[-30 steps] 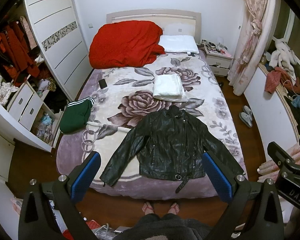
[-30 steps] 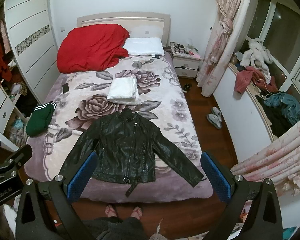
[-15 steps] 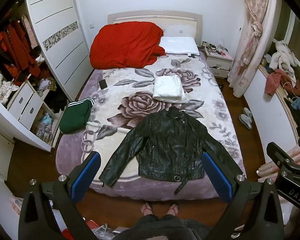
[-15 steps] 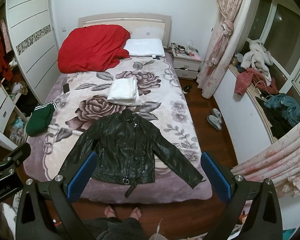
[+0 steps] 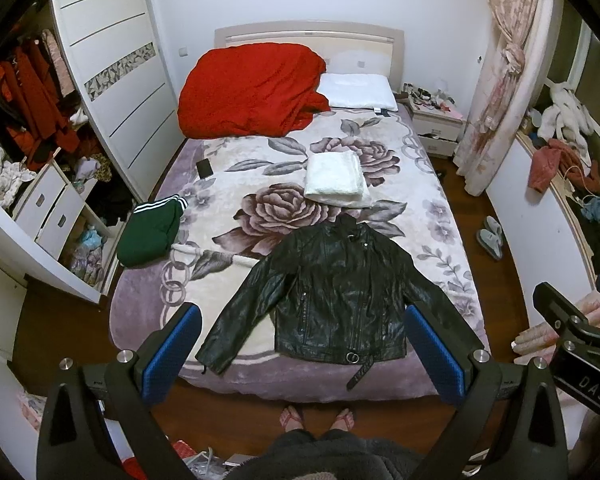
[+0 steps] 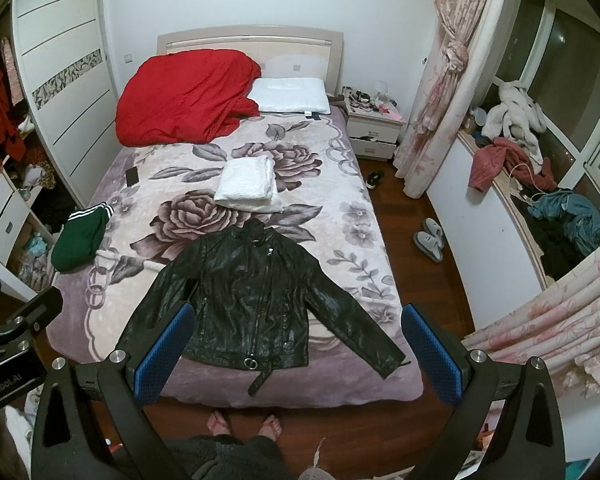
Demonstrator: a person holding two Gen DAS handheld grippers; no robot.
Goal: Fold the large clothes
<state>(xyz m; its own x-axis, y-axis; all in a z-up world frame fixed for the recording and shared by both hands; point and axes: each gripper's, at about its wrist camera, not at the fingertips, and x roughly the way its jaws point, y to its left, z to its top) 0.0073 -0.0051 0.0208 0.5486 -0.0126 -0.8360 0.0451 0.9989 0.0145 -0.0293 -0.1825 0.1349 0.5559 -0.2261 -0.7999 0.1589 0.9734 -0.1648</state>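
Observation:
A black leather jacket (image 5: 336, 300) (image 6: 252, 300) lies flat and face up at the foot of the bed (image 5: 260, 376), sleeves spread out to both sides, its belt strap hanging over the edge. My left gripper (image 5: 302, 350) hovers high above the bed's foot, open and holding nothing, its blue pads far apart. My right gripper (image 6: 296, 348) is likewise open and empty, well above the jacket. Each gripper shows at the edge of the other's view.
On the flowered blanket lie a folded white cloth (image 5: 336, 180), a folded green garment (image 5: 152, 232), a phone (image 5: 205, 168), a red quilt (image 5: 252, 92) and a pillow (image 5: 358, 92). A person's feet (image 5: 318, 416) stand at the bed's foot. Wardrobe left, cluttered sill right.
Both views have shifted very slightly; the jacket sits a touch lower in frame. Nothing on the bed has moved and both grippers stay open.

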